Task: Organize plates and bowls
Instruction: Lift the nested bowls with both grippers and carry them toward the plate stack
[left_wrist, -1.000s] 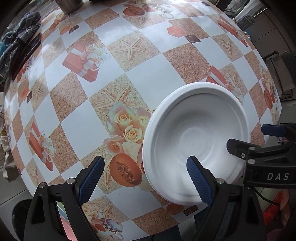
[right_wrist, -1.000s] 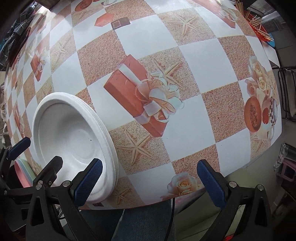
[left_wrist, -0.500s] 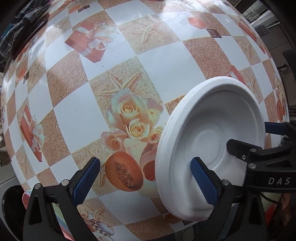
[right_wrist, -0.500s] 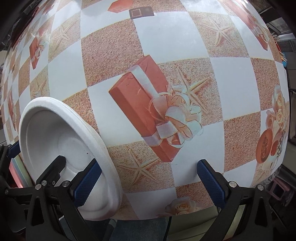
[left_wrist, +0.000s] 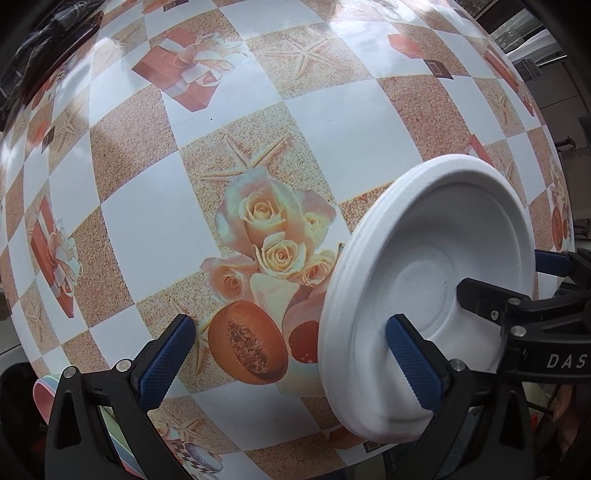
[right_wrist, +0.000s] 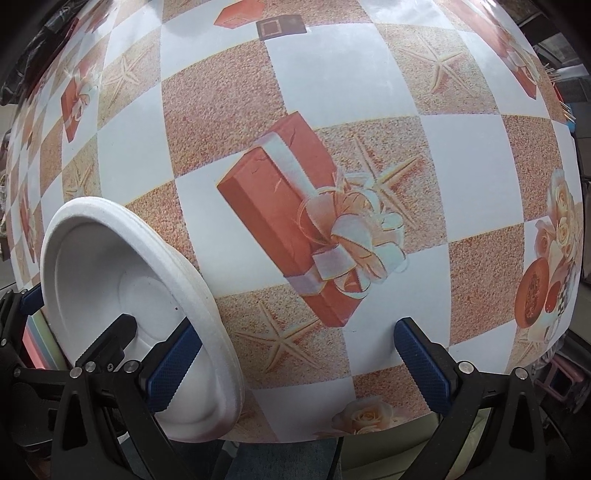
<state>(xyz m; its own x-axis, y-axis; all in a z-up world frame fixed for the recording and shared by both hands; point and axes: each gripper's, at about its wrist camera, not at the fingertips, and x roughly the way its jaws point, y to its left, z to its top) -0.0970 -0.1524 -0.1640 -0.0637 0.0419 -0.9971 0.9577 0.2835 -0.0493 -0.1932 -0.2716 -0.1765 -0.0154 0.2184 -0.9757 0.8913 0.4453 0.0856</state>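
Note:
A stack of white foam plates (left_wrist: 439, 266) stands tilted on its edge at the near side of the patterned table, between my two grippers. My left gripper (left_wrist: 291, 358) is open, its right finger inside the plate's hollow and its left finger over the tablecloth. My right gripper (right_wrist: 295, 358) is open too, its left finger against the plate stack (right_wrist: 110, 273) near the rim. Neither gripper clamps the plates. The lower edge of the stack hangs past the table's front edge.
The table (left_wrist: 325, 122) carries a checked cloth with gift boxes, roses and starfish. Pastel-coloured flat items (left_wrist: 48, 395) show below the front edge at the left. Dark fabric lies at the far left corner (left_wrist: 55, 26). A rack with sticks stands off the right side (right_wrist: 561, 85).
The plate stack has tipped from lying flat to standing steeply on its edge. Both grippers have come lower and closer to the table; their jaws stay open.

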